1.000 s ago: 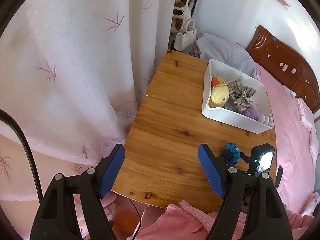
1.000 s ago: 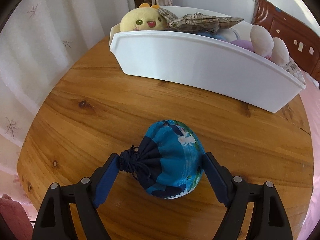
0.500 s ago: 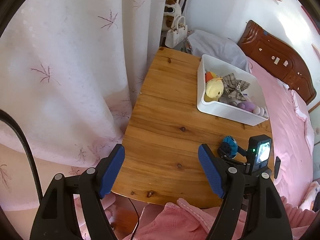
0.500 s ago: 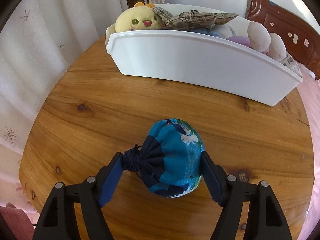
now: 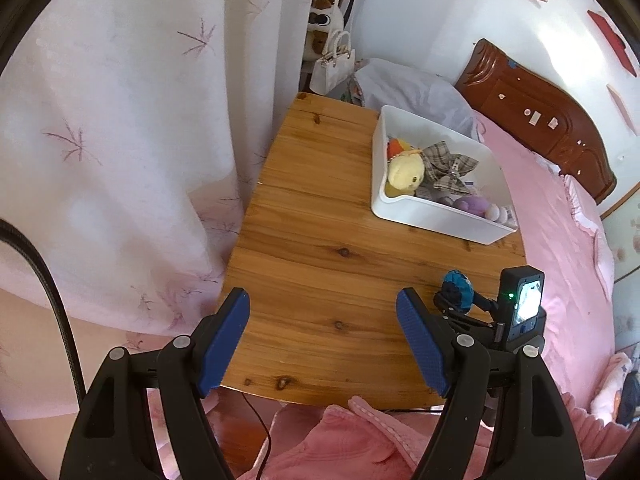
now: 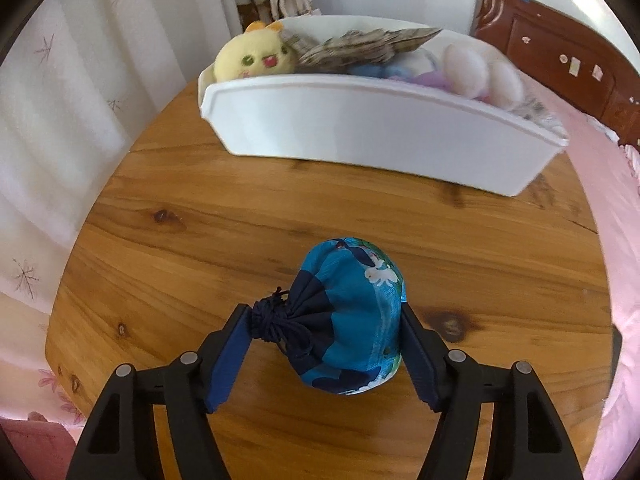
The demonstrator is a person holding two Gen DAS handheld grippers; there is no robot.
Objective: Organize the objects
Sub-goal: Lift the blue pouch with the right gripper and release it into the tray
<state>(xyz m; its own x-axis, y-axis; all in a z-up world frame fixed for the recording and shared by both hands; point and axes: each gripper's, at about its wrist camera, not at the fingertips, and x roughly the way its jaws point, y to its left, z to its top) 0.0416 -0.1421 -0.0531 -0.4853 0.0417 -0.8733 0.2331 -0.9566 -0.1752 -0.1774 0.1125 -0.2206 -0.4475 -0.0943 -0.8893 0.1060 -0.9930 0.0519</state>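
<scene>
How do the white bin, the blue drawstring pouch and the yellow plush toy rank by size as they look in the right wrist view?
1. White bin, widest by far.
2. Blue drawstring pouch; it sits much nearer the camera, which inflates it.
3. Yellow plush toy; partly hidden inside the bin and farther off, so its true size against the pouch is unsure.

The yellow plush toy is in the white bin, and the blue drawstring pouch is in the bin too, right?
Not quite. The yellow plush toy is in the white bin, but the blue drawstring pouch sits on the wooden table, between the right tongs. The right wrist view shows it.
</scene>
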